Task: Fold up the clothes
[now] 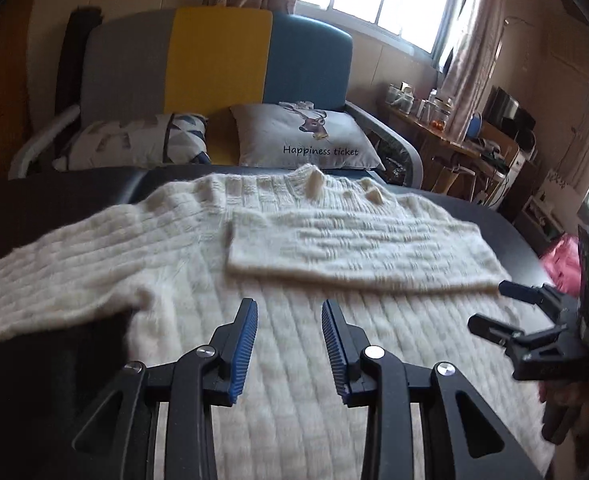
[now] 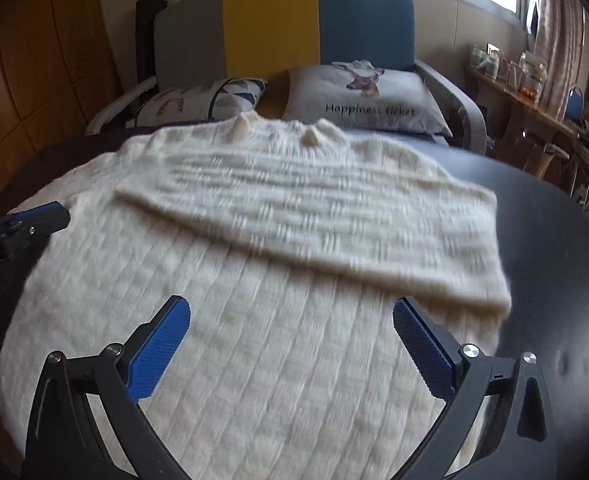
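Observation:
A cream cable-knit sweater (image 1: pixel 294 360) (image 2: pixel 274 340) lies flat on a dark table (image 1: pixel 54 196) (image 2: pixel 554 240), collar toward the far edge. One sleeve (image 1: pixel 354 248) (image 2: pixel 314 216) is folded across the chest. The other sleeve (image 1: pixel 54 272) stretches out to the left in the left wrist view. My left gripper (image 1: pixel 290 312) hovers over the sweater's body, open about halfway with nothing between its blue pads. One of its fingers (image 2: pixel 42 218) shows at the left edge of the right wrist view. My right gripper (image 2: pixel 292 308) (image 1: pixel 492 306) is open wide above the lower body, holding nothing.
Behind the table stands a grey, yellow and blue armchair (image 1: pixel 214 60) (image 2: pixel 274 20) with two cushions (image 1: pixel 310 140) (image 2: pixel 366 96). A cluttered desk (image 1: pixel 454 136) runs along the right wall under the window. Something pink (image 1: pixel 566 264) lies at the table's right edge. A hand (image 1: pixel 574 400) grips the right gripper.

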### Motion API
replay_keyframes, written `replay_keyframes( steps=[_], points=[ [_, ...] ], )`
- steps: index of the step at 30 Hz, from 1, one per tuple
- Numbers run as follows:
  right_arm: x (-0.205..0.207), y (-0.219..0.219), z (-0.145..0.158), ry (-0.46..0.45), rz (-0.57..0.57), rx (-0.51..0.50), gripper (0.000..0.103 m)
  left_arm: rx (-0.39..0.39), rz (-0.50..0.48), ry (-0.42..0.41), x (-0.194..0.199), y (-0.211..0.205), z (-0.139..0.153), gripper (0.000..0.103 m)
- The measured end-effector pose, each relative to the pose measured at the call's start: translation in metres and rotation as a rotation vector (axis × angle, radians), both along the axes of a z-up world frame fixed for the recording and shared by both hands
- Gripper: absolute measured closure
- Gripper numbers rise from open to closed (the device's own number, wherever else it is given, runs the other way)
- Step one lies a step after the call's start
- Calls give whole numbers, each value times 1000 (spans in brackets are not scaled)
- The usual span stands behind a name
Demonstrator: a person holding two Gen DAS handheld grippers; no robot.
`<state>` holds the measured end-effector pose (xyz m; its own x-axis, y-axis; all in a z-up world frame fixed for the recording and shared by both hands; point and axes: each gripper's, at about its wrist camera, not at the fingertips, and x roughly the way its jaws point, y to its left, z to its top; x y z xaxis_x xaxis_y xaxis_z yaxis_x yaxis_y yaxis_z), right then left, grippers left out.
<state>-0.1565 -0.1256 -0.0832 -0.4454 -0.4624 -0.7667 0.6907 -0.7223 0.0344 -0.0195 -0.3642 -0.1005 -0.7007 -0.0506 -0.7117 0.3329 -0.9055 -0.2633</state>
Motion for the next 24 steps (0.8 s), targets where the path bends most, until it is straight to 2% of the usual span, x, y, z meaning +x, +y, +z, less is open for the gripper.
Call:
replay_keyframes(
  steps=[4,7,10,16,21,24],
  points=[
    [-29,-19,-11,20,-24,43,0,154,59,-45,-32,-38,-19,69],
    [-47,-25,-34,-35,-43,111,0,232,92,-56,-45,-59,-30,69],
    [-47,-23,-44,-27,-26,115,0,198,100,-87,-55,-65,-38,69],
    [-48,-27,-24,3,8,38,0,102,70,-94,-69,-59,-41,69],
    [-69,-40,-23,-6,-7,34,0,41,41,-100,-88,-57,-44,69],
    [-82,-44,-38,-44,-32,58,0,0,53,-92,-86,-53,-40,85]
  ],
)
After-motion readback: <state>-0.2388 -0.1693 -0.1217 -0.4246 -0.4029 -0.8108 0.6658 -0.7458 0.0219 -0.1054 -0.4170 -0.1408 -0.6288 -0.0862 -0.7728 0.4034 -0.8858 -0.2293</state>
